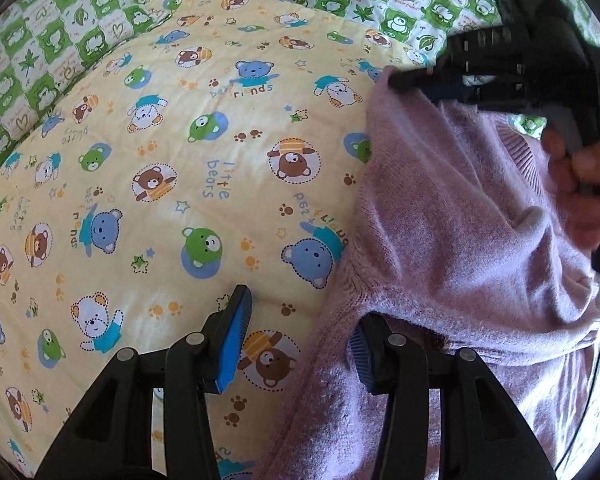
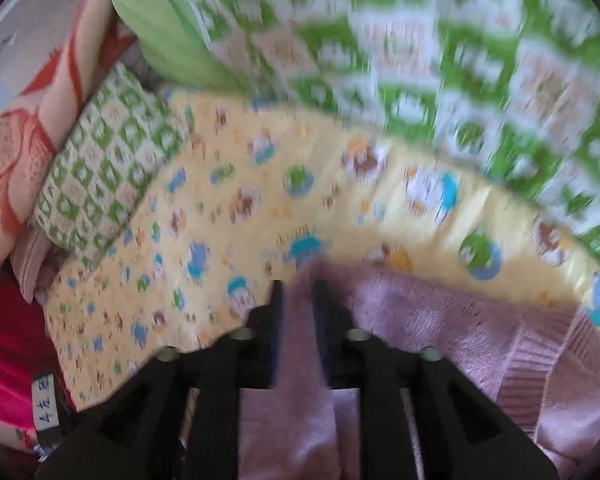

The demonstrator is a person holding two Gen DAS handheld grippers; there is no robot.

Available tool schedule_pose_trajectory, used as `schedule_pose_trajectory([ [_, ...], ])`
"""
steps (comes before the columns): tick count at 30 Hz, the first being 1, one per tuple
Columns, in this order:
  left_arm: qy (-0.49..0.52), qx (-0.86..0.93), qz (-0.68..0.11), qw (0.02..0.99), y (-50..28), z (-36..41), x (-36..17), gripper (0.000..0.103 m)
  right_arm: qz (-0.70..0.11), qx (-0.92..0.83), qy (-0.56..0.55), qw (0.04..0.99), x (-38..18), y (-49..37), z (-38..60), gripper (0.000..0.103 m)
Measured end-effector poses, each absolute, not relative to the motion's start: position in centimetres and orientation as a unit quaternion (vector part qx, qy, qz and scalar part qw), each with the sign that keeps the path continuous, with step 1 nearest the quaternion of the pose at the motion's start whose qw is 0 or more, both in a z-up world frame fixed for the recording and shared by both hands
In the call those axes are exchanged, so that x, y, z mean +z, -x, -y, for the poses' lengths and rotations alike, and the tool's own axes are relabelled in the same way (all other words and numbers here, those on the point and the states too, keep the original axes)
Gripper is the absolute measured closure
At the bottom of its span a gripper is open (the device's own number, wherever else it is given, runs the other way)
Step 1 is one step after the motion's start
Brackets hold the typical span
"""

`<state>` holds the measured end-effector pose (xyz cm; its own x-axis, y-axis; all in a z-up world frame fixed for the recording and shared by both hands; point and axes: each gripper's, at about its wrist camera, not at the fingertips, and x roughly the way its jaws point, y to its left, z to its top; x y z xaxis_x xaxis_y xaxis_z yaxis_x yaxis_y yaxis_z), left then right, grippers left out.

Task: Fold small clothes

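Note:
A pink knitted sweater (image 1: 452,240) lies bunched on the yellow bear-print quilt (image 1: 172,168), filling the right side of the left wrist view. My left gripper (image 1: 300,320) stands open at the sweater's left edge. One of its fingers (image 1: 236,320) is over the quilt and the other is tucked under the knit hem. My right gripper (image 1: 416,84), held by a hand (image 1: 580,184), sits at the sweater's far corner. In the right wrist view the right gripper (image 2: 299,300) is narrowly open, with a strip of the sweater (image 2: 440,320) running between its fingers; the pads do not seem to press it.
Green-and-white checked bedding (image 1: 60,40) borders the quilt at the back and left. A plain green pillow (image 2: 160,28), an orange patterned blanket (image 2: 28,132) and red fabric (image 2: 8,340) lie beyond the quilt's left end. The right wrist view is blurred.

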<state>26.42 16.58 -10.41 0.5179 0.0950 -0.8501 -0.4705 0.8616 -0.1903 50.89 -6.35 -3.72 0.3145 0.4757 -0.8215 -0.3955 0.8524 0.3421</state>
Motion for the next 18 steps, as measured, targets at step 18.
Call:
schedule_pose_trajectory([
  [18, 0.239, 0.168, -0.455, 0.841, -26.6, -17.0, -10.3, 0.070, -0.470, 0.293, -0.046, 0.831, -3.4, -52.7, 3.1, 0.099],
])
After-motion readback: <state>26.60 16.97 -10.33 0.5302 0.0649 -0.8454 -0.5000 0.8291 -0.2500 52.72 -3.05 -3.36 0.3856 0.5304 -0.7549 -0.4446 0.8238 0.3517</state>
